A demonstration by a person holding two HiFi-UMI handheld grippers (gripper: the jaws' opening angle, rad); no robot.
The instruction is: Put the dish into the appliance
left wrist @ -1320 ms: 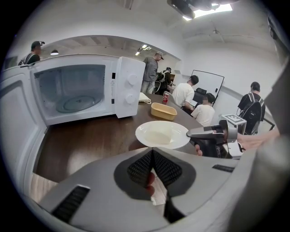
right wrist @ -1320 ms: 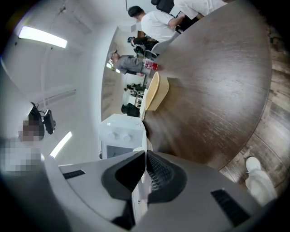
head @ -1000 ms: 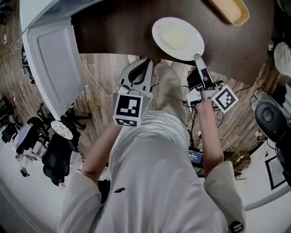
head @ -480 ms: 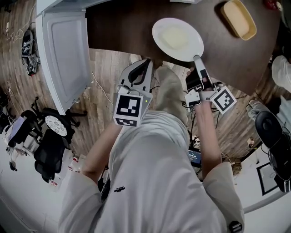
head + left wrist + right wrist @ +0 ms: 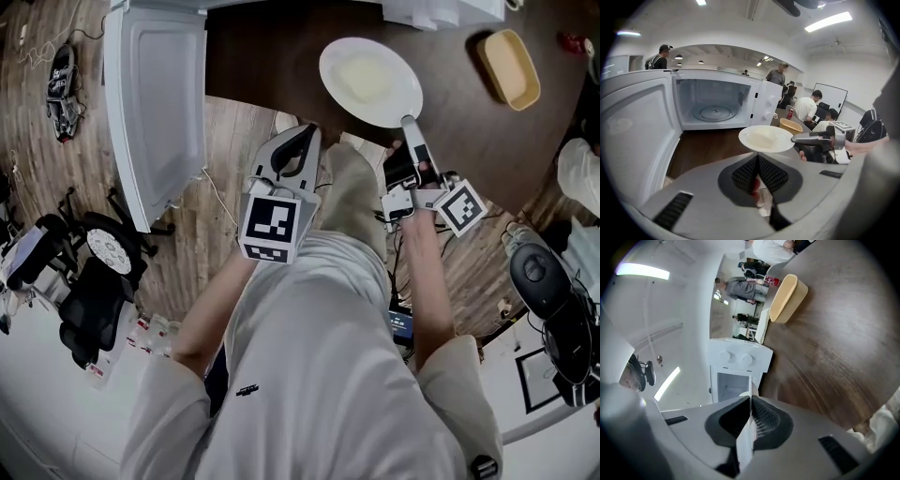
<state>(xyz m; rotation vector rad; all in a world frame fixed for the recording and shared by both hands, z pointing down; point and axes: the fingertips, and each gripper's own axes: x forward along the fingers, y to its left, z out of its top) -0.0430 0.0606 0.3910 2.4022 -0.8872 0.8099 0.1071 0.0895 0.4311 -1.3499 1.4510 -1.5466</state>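
Jaws on my left gripper point(image 5: 758, 158) are pressed together with nothing between them, near the edge of the bench point(image 5: 272, 56). Farthest left of them the microwave door point(image 5: 155, 103) hangs swung wide on its left hinge. Ahead-left of them the microwave point(image 5: 712, 101) cavity gapes, its glass turntable point(image 5: 711, 113) bare. Ahead and a little right of those jaws is the dish point(image 5: 766, 138), a round white plate held above the bench, roughly level and face up, with what looks like pale food in its hollow. Being round, it has no long axis to speak of; what counts is its flat plane, which I judge must pass level through the mouth. My right gripper point(image 5: 408, 122) has its jaws clamped on the plate's near rim, rolled on its side, so the plate runs straight out ahead of them. The right hand is therefore the carrier, and the cavity lies ahead and to the left of its jaws. I reckon the coming move is a sweep leftward and forward. Right of both grippers, a yellow tub point(image 5: 511, 67) sits well apart.
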